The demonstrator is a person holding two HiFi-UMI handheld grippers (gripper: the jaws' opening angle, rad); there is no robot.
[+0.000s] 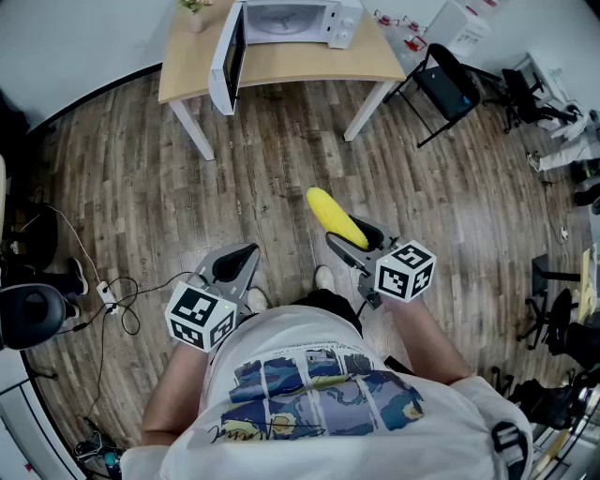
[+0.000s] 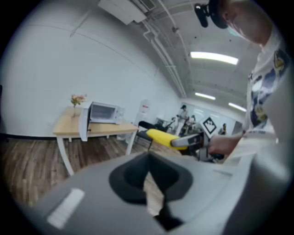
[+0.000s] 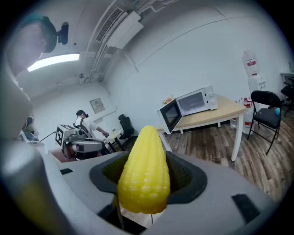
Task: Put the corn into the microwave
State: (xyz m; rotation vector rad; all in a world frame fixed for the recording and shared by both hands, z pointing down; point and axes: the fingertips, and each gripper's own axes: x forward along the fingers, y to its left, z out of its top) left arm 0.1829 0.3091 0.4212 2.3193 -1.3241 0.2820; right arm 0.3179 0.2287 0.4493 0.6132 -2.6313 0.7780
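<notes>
While the microwave [image 1: 291,21] stands door-open on the worktop [image 1: 309,61], the corn cob [image 1: 336,218], well short of it, sits clamped in the right hand-held gripper [image 1: 354,240]; the left hand-held gripper [image 1: 234,265] is closed, empty.

In the head view the table [image 1: 281,64] stands at 12 o'clock with the microwave [image 1: 291,21] on it, and a folding chair [image 1: 448,82] stands to its right at 1 o'clock. Near the middle, the corn [image 1: 336,217] sits in the right gripper [image 1: 356,240], with the left gripper [image 1: 234,264] to its left at 8 o'clock.
</notes>
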